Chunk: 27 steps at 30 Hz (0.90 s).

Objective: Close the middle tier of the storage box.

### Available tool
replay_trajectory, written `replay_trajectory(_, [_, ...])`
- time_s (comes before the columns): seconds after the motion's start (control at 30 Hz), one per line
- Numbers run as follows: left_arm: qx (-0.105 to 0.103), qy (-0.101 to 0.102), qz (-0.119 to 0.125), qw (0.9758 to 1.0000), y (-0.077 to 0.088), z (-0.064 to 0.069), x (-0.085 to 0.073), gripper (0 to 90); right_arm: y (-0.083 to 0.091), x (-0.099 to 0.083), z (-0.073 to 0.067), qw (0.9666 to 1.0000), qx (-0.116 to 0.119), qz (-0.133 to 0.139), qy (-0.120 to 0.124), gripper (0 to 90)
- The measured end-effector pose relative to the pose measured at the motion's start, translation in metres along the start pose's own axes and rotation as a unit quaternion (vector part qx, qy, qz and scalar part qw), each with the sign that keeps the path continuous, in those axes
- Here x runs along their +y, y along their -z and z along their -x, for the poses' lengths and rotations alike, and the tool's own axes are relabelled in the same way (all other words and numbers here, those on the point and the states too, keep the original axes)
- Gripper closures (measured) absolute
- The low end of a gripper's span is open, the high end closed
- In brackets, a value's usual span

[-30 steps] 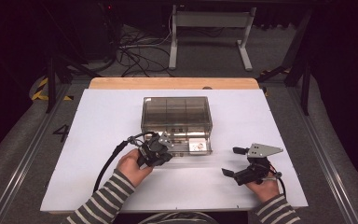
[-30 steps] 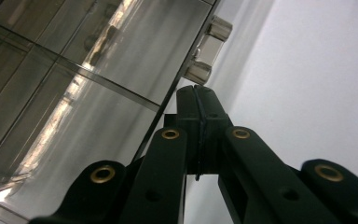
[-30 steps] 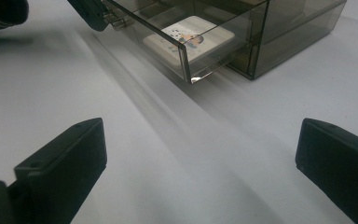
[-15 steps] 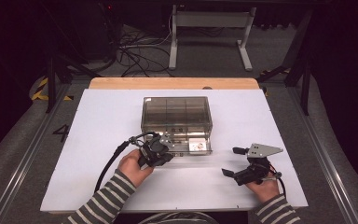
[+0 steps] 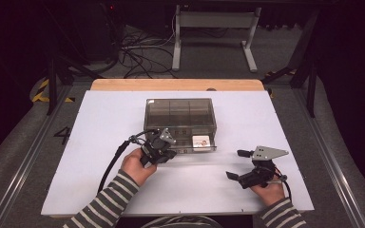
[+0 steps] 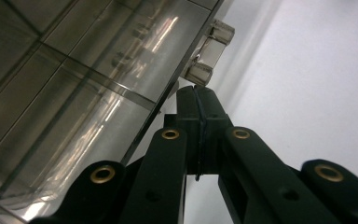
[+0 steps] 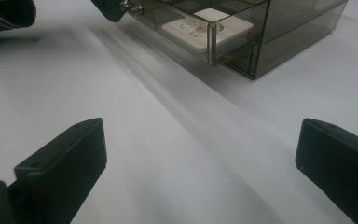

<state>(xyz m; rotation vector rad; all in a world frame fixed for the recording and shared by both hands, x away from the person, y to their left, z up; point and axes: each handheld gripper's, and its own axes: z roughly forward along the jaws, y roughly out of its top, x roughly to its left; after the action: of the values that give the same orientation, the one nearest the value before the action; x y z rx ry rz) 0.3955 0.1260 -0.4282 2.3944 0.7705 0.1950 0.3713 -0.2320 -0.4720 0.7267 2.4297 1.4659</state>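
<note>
**Left gripper shut at drawer front, right gripper open and idle**

High view: smoky clear plastic drawer box (image 5: pixel 180 116) sits mid-table on the white table top (image 5: pixel 100 142). Bottom drawer (image 5: pixel 197 145) is pulled out a bit toward the person, with a white card-like item (image 5: pixel 200 140) lying in its right end. Left gripper (image 5: pixel 164 148) is at the drawer's front left, held by a hand in a striped sleeve (image 5: pixel 109 202); whether the jaws touch the drawer can't be told from here. Right gripper (image 5: pixel 235 165) rests near the right front of the table, well apart from the box, jaws spread wide, nothing between them.

Left gripper view adds the close-up: the left gripper (image 6: pixel 198 100) has its two black jaws pressed flat together, pad on pad, nothing visibly caught between them. Tips sit just below a small clear handle tab (image 6: pixel 210 52) on the drawer front; touching or just short, cannot tell. Box wall with its divider grid fills the left side (image 6: pixel 74 70).

Right gripper view adds the drawer's inside: the right gripper (image 7: pixel 200 154) has jaws far apart over bare table. White item (image 7: pixel 207 27) shows printed colour marks on top and lies flat in the open drawer (image 7: pixel 210 42). Left gripper's tip (image 7: pixel 114 9) shows at the drawer's far end, striped sleeve (image 7: pixel 4 14) in the corner.
</note>
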Motion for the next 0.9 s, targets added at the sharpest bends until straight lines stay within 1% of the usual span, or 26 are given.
replay_trajectory(0.1, [0.003,0.006,0.006,1.0,-0.001,-0.004,0.0,90.0,0.0,0.0,0.0,1.0,0.001,0.001,-0.002,2.4])
replay_trajectory(0.23, [0.016,0.008,0.014,0.9998,-0.002,-0.008,0.0,90.0,0.0,0.0,0.0,1.0,0.001,0.001,-0.002,2.4])
replay_trajectory(0.37, [0.019,0.016,0.022,0.9994,-0.003,-0.011,0.0,90.0,0.0,0.0,0.0,1.0,0.001,0.001,-0.002,2.4])
replay_trajectory(0.4, [0.022,0.017,0.025,0.9993,-0.004,-0.011,0.0,90.0,0.0,0.0,0.0,1.0,0.001,0.001,-0.002,2.4])
replay_trajectory(0.43, [0.028,0.015,0.026,0.9991,-0.004,-0.012,0.0,90.0,0.0,0.0,0.0,1.0,0.001,0.0,-0.001,2.4])
replay_trajectory(0.57, [0.033,0.023,0.033,0.9986,-0.006,-0.014,0.001,90.0,0.0,0.0,0.0,1.0,0.001,0.0,0.0,2.4])
replay_trajectory(0.6, [0.035,0.021,0.033,0.9986,-0.006,-0.015,0.001,90.0,0.0,0.0,0.0,1.0,0.001,0.0,0.0,2.4])
replay_trajectory(0.77, [0.04,0.029,0.039,0.998,-0.008,-0.017,0.002,90.0,0.0,0.0,0.0,1.0,0.001,0.0,0.001,2.4])
replay_trajectory(0.83, [0.044,0.026,0.042,0.9978,-0.009,-0.017,0.001,90.0,0.0,0.0,0.0,1.0,0.001,0.0,0.001,2.4])
replay_trajectory(0.9, [0.053,0.024,0.044,0.9973,-0.01,-0.016,0.002,90.0,0.0,0.0,0.0,1.0,0.001,0.0,0.001,2.4])
